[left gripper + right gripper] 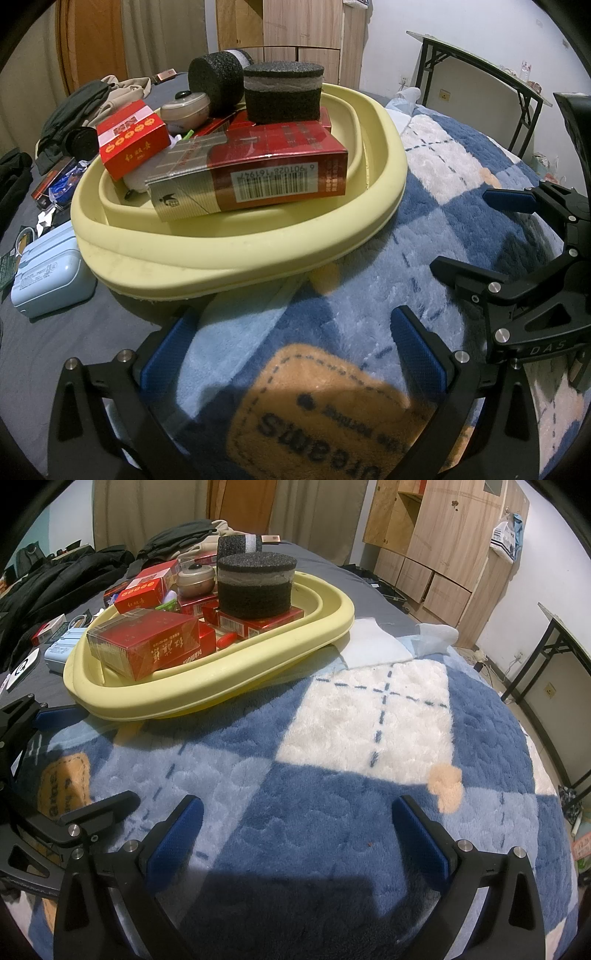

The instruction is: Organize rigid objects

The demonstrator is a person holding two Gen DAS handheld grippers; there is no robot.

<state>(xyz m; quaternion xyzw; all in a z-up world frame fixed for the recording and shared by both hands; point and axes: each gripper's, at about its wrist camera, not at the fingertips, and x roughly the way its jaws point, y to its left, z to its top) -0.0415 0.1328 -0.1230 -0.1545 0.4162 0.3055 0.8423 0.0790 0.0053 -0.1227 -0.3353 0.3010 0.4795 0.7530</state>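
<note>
A pale yellow basin (236, 254) (207, 672) sits on the bed, partly on a blue and white blanket. It holds several red boxes (280, 166) (144, 642), a black foam cylinder (282, 92) (255, 587) on top of them, a second foam roll (212, 79) behind, and a small round lidded jar (184, 109) (195, 579). My left gripper (291, 350) is open and empty over the blanket in front of the basin. My right gripper (295, 830) is open and empty over the blanket, right of the left gripper; it also shows in the left wrist view (480, 229).
A light blue case (48, 273) (62, 650) lies on the grey sheet left of the basin, with small boxes and packets (55, 184) and dark clothes (62, 576) beyond. A black-framed folding table (480, 77) stands right of the bed; wooden cabinets (443, 546) line the wall.
</note>
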